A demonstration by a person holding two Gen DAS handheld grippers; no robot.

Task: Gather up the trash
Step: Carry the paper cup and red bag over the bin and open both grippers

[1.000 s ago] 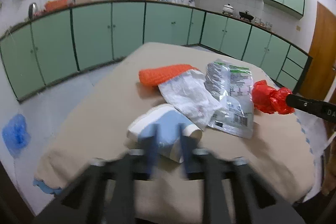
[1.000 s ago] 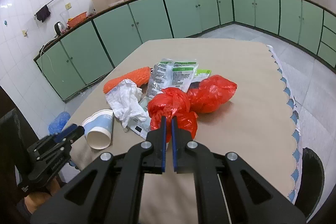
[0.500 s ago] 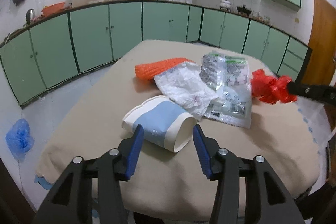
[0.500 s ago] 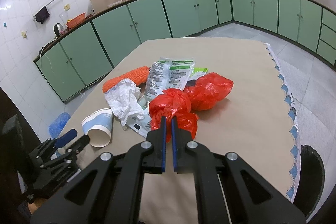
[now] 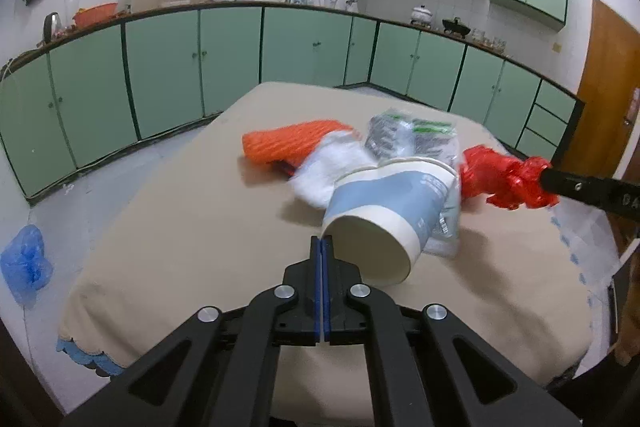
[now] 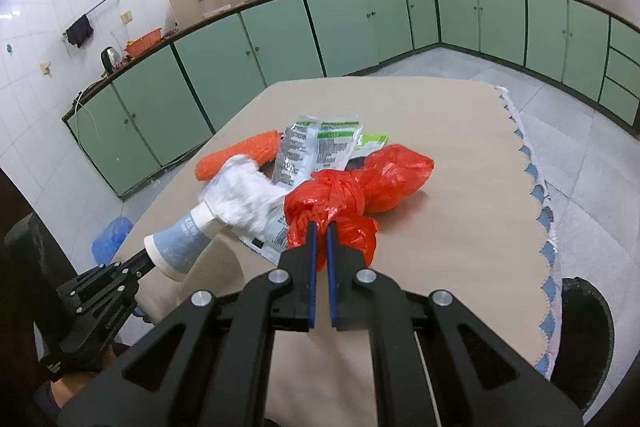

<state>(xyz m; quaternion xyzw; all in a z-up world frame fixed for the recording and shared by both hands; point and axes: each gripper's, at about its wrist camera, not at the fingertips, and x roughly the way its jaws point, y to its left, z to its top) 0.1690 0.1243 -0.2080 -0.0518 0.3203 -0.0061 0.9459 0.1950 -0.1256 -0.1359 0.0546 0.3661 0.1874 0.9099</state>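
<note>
Two grippers are working over one heap of trash on the table (image 6: 460,227). The left gripper (image 5: 322,239) has just been closing, and its blue pads are now sitting tight together with the cup (image 5: 384,203) rim wall pinched between their tips. The cup is hanging tilted from that pinch, mouth turned back toward the left camera and base pointing toward 1 o'clock. Its base end is lying against the white wrapper (image 6: 244,195). Only plain pale inner wall is showing inside the cup. Seen from the right wrist, the cup is lying at 9 o'clock of the red bag (image 6: 384,175), its rim toward 7 o'clock where the left gripper is meeting it. The right gripper (image 6: 320,229) is standing narrow, its pads clamping a bunched fold of the red bag near the knot. The bag is tied into two lumps, the farther one resting on the table at 1 o'clock of the pads. Its plastic is opaque, so what is inside cannot be told. The packets (image 6: 320,143), silver with green print, are lying flat at 12 o'clock of the knot, partly under the bag and the wrapper. The orange net (image 6: 240,151) is lying at 10 o'clock, touching the wrapper. A blue bag (image 6: 108,243) is sitting on the floor beyond the table's edge at 9 o'clock. A dark round shape (image 6: 588,327) is showing past the table's edge at 4 o'clock; whether it is a bin cannot be told.
</note>
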